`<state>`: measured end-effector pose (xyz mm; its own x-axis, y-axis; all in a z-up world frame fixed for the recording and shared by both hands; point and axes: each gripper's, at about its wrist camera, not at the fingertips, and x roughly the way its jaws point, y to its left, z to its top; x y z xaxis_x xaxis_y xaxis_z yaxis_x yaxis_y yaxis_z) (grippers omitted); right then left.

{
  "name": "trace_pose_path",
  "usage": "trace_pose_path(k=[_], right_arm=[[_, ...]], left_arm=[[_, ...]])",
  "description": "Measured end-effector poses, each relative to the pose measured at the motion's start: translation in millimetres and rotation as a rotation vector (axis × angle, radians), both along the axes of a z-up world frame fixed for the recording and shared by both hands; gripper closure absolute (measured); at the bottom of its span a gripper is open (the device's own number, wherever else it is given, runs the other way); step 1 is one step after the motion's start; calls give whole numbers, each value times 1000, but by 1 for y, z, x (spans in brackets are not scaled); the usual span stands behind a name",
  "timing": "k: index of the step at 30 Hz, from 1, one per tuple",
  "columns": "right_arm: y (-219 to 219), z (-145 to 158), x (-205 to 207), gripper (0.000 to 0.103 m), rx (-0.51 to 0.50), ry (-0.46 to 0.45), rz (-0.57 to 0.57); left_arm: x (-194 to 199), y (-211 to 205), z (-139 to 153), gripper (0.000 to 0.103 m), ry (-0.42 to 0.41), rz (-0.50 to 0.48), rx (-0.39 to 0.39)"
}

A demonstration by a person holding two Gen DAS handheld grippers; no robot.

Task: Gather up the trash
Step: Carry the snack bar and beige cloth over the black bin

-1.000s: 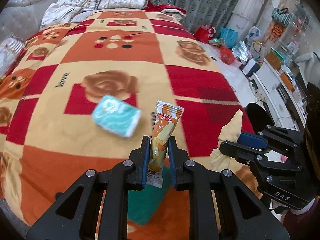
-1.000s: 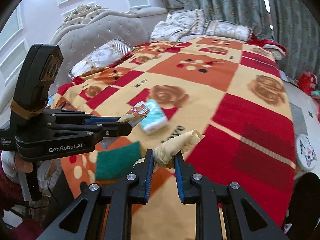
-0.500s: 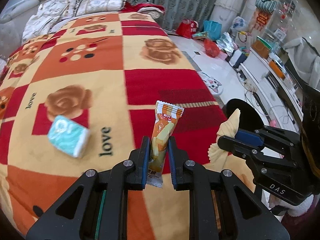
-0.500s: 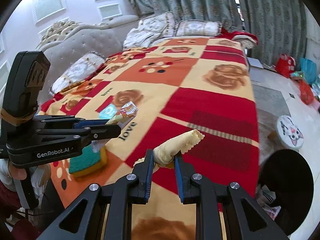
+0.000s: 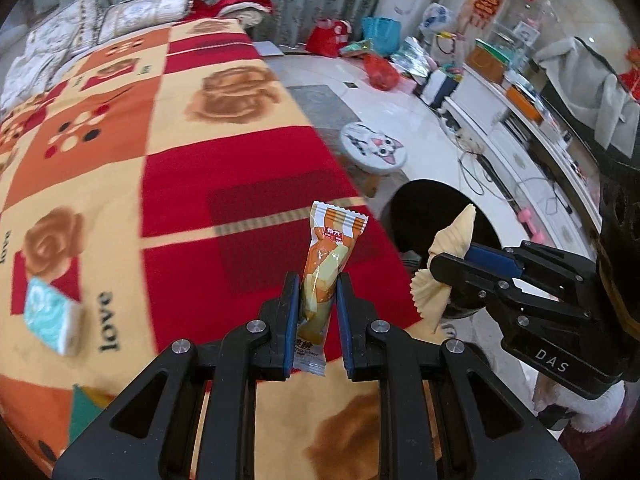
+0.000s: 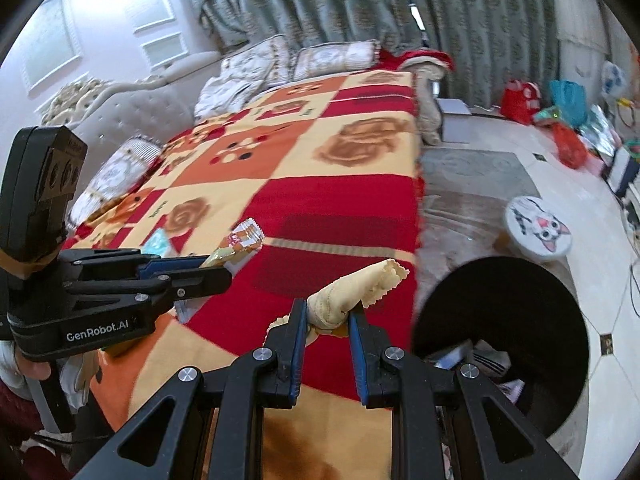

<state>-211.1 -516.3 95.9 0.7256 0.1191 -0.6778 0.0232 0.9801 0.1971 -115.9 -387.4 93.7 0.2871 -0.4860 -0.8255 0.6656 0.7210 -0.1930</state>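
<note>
We want both pieces of trash over the mouth of the black bin (image 6: 500, 344) beside the bed (image 5: 224, 168) before letting go, so nothing lands on the floor. Our left gripper (image 5: 318, 300) is clamped on an orange snack wrapper (image 5: 326, 264), held upright above the blanket. Our right gripper (image 6: 328, 316) pinches a crumpled yellow paper (image 6: 356, 290) (already nearer the bin's rim). Both grippers slant downward, side by side, the right one leading.
</note>
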Motion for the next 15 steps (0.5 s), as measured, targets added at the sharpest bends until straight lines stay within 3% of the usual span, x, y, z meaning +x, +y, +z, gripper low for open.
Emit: trace_pose_path(k=[15], right_arm=[[-71,-11,-24,84,21,22,-149]], left_arm=[[-10,-75,-10,87,48,-95,-7]])
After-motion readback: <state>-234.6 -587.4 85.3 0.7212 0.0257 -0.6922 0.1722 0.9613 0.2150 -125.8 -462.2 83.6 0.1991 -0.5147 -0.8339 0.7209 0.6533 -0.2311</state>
